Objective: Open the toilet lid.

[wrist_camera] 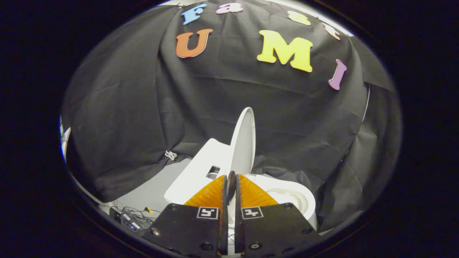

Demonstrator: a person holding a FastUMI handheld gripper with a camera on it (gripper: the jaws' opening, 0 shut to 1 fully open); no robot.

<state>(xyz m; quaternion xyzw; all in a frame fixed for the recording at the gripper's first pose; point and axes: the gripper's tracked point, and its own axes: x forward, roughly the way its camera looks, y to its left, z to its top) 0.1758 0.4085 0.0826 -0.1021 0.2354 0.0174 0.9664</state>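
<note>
Sitting nearly closed: gripper (pixel 231 179) with its two orange fingers (pixel 209 195) almost together, a thin slot between them, nothing clamped. Possibly brushing the lower edge of the lid right at the tips, but contact too foreshortened to call.

Standing just ahead of the tips: toilet lid (pixel 244 143), raised close to upright, seen edge-on, long axis running from the hinge near the fingertips up and slightly away toward the black cloth wall (pixel 125 107). Leaning back a little, top tilted to the right.

Flanking it: white tank (pixel 195 172) to the left of the fingers with a rectangular cutout, open seat and bowl (pixel 290 197) to the right and just beyond.

Reading this as task basically finished: lid up, bowl exposed. Remaining move likely just backing the fingers straight off along their own line, away from the hinge end. Risk: dragging the lid's lower edge on the way out and tipping it forward, if not resting past its balance point.

Lying further left on the grey floor (pixel 150 186): tangle of cables and small boxes (pixel 131 216).
</note>
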